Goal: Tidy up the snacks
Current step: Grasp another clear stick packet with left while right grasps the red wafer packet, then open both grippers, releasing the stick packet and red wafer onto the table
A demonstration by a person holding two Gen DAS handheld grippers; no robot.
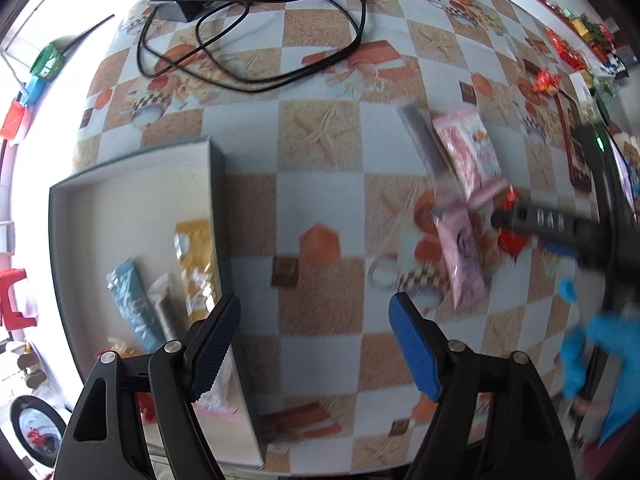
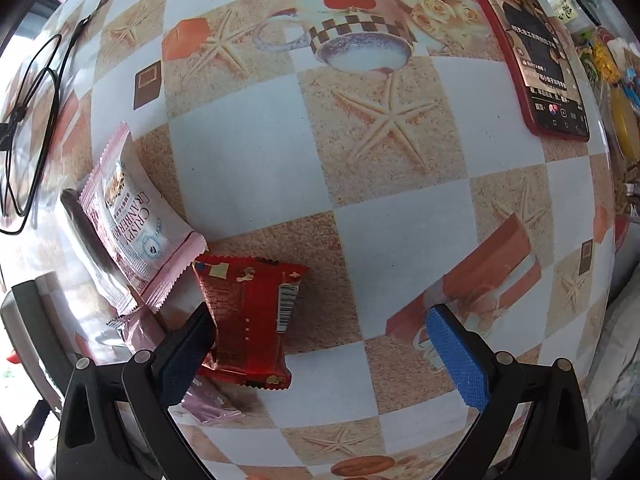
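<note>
Red snack packet [image 2: 248, 320] with barcode, pink cranberry packet [image 2: 136, 216], both grippers' fingers spread, empty.

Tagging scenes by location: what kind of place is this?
Likely a home dining or kitchen table: a patterned tablecloth, a phone and charger cable lying about, wrapped snacks and an open box.
</note>
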